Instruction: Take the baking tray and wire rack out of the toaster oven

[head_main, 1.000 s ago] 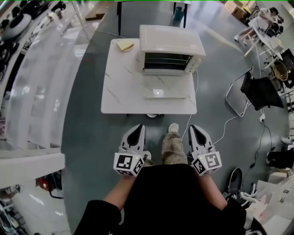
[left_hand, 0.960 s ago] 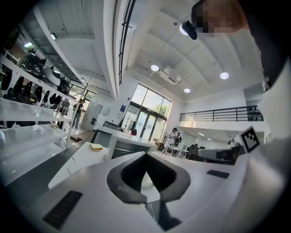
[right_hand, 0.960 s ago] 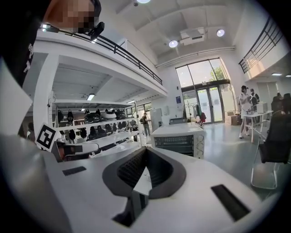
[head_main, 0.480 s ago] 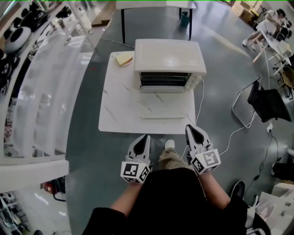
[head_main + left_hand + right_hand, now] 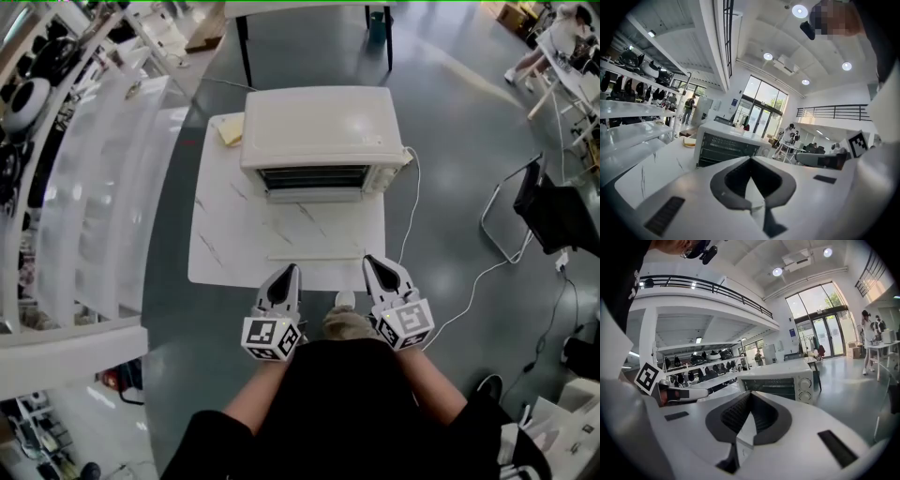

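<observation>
Sitting in the upper centre of the head view, the toaster oven (image 5: pixel 323 131) stands on the white bench (image 5: pixel 225 239), with the bars of the wire rack (image 5: pixel 314 177) showing in its open front. Below it, at the bench's lower edge, the left tool (image 5: pixel 290 273) and right tool (image 5: pixel 373 263) are both closed and empty, apart from the oven.

Toaster oven (image 5: pixel 319 127) on table (image 5: pixel 225 244) rear — left gripper (image 5: pixel 289 272), right gripper (image 5: pixel 371 262) before.
</observation>
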`<state>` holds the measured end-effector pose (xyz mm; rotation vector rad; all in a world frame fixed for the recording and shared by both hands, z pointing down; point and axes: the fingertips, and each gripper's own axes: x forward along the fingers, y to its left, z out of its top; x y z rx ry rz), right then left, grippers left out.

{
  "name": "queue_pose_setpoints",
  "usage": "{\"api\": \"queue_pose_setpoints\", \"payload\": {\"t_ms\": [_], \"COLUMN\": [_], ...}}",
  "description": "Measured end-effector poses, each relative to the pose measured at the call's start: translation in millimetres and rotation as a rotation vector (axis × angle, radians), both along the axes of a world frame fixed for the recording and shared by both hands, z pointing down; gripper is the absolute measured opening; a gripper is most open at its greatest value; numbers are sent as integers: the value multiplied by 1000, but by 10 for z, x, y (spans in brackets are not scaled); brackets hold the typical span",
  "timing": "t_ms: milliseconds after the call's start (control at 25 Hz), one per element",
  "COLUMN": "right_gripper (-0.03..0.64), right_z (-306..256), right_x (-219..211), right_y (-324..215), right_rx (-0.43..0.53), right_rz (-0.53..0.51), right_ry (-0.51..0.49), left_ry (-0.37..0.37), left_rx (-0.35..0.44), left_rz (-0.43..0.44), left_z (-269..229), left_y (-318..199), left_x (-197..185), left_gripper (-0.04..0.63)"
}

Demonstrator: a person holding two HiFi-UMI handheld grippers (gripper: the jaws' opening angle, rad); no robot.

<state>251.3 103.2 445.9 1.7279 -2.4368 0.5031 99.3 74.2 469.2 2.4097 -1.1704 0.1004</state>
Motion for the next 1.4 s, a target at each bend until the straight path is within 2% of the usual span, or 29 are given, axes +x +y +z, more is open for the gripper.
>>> {"api": "queue_pose_setpoints", "payload": {"t_ms": [200, 320, 520, 760, 1000, 1080, 1160, 1240, 1400], "right_gripper": [22, 22, 23, 23, 25, 42, 103, 124, 135], "right_z": [196, 310, 465, 804, 1377, 1552, 1737, 1929, 2210], "right_x": [147, 185, 132, 79, 93, 128, 157, 200, 377], "right_y": [-279, -459, -819, -1309, -1857, -2007, -2156, -2281, -2479], "right_rx": [-25, -53, -95, -140, -203, -224, -245, -266, -269], "right_rz": [-27, 1, 65, 148, 224, 260, 290, 323, 428], "right_ry": [-9, -38, -98, -195, -371, -433, -504, -581, -728], "left_ry": [-19, 17, -5, 147, 262, 318, 389, 439, 460], "left_rx": [-6, -46, -75, -191, -273, -315, -371, -425, -477], "left_rz": [-54, -75, -1, -47, -31, -21, -39, -80, -119], "left_z": [149, 296, 552, 894, 1311, 1430, 1585, 1767, 2060], "left_y": [-352, -595, -988, -1542, -2020, -2140, -2266, -2383, -2587], "left_x": [106, 111, 204, 164, 302, 372, 398, 385, 421], "left_gripper": [19, 20, 20, 21, 25, 62, 131, 147, 158]}}
